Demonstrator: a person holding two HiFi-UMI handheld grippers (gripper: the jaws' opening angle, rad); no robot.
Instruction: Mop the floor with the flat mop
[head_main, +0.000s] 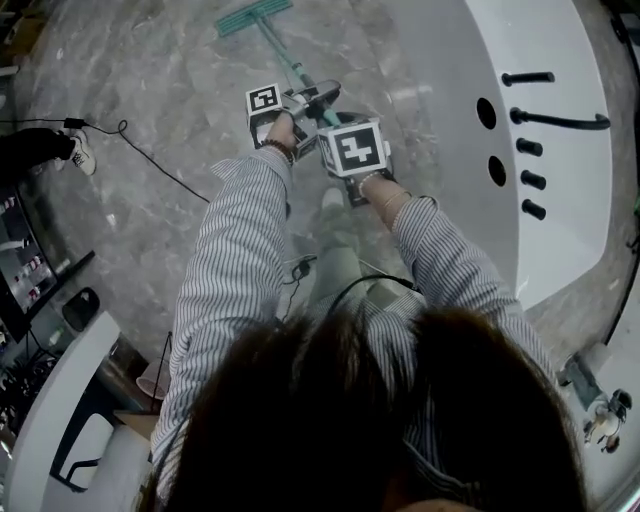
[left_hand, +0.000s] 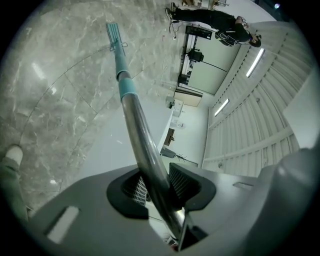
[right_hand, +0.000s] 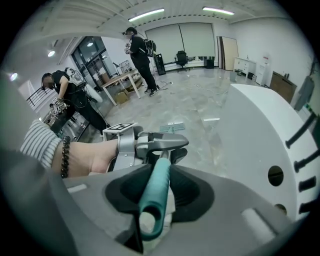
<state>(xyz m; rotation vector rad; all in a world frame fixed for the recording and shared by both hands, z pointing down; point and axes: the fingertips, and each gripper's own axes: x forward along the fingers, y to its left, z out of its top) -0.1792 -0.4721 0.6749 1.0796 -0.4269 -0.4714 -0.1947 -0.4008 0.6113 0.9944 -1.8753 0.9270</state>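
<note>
The flat mop's teal head (head_main: 252, 15) lies on the grey marble floor (head_main: 150, 80) ahead of me. Its pole (head_main: 290, 65) slopes back to both grippers. My left gripper (head_main: 318, 101) is shut on the metal pole (left_hand: 145, 145), which runs out to the mop head (left_hand: 114, 34). Just behind it, my right gripper (head_main: 338, 135) is shut on the teal handle end (right_hand: 155, 190). In the right gripper view the left gripper (right_hand: 156, 143) sits directly ahead, with the mop head (right_hand: 171, 128) beyond it.
A big white curved structure (head_main: 560, 200) with black pegs and holes stands close on the right. A black cable (head_main: 150, 160) and a person's shoe (head_main: 82, 152) lie at the left. Two people (right_hand: 142, 52) (right_hand: 75, 102) stand by tables far off.
</note>
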